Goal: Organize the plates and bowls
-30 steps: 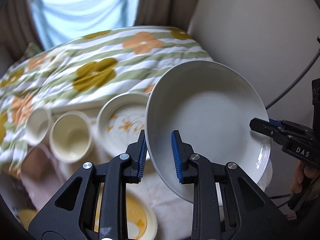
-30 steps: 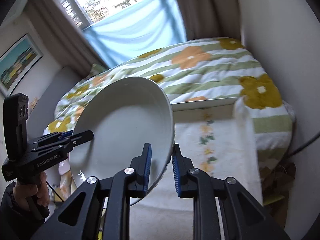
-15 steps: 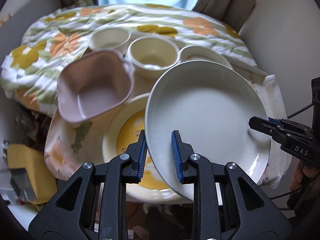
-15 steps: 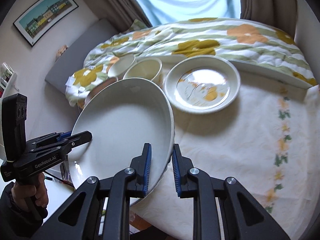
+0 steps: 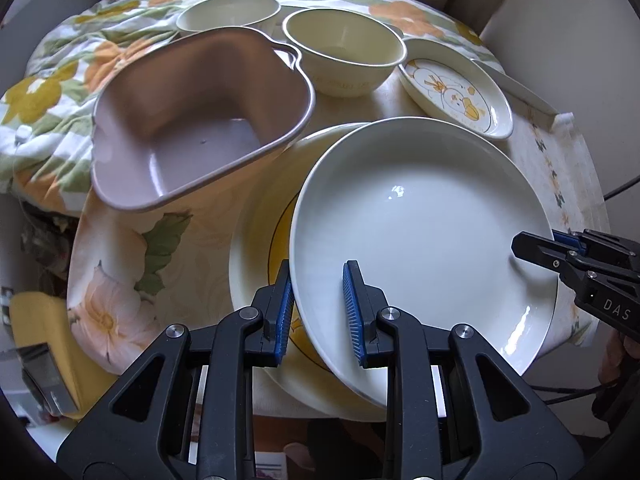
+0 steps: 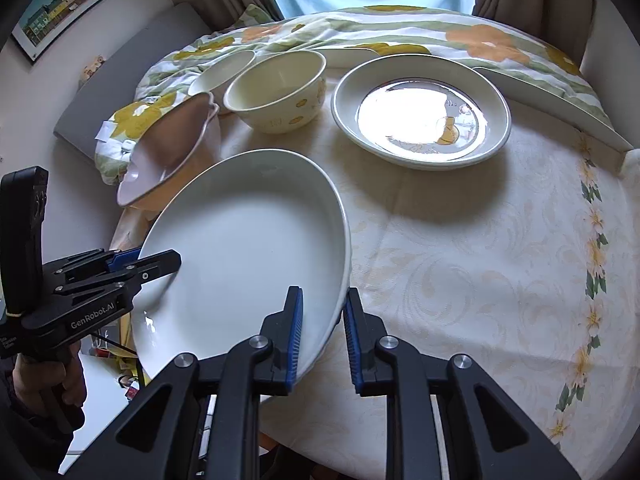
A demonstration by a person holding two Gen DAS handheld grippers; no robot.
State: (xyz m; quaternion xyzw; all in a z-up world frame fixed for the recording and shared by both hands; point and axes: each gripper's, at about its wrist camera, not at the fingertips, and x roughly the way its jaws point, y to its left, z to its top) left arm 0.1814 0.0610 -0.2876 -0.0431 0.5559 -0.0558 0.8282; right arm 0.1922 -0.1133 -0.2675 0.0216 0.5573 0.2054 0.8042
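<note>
Both grippers hold a large white plate (image 5: 424,216) tilted above the table. My left gripper (image 5: 318,284) is shut on its near rim, and my right gripper (image 6: 324,304) is shut on the opposite rim. Each gripper shows in the other's view: the right gripper (image 5: 532,246) and the left gripper (image 6: 160,260). The white plate (image 6: 248,248) hangs over a cream plate with a yellow picture (image 5: 256,248), which it mostly hides. Behind stand a pink heart-shaped bowl (image 5: 192,120), a cream bowl (image 5: 344,52), a second cream bowl (image 5: 228,12) and a small cartoon plate (image 6: 420,112).
The table's cream floral cloth (image 6: 480,260) lies bare to the right of the held plate. A bed with a flowered blanket (image 6: 400,28) runs along the table's far edge. A yellow object (image 5: 32,316) sits below the table's left edge. A framed picture (image 6: 68,4) hangs on the wall.
Both grippers have come down and tipped forward with the white plate. The views swung from the bed and window to the tabletop, and the plate now hangs low over the yellow-picture plate.
</note>
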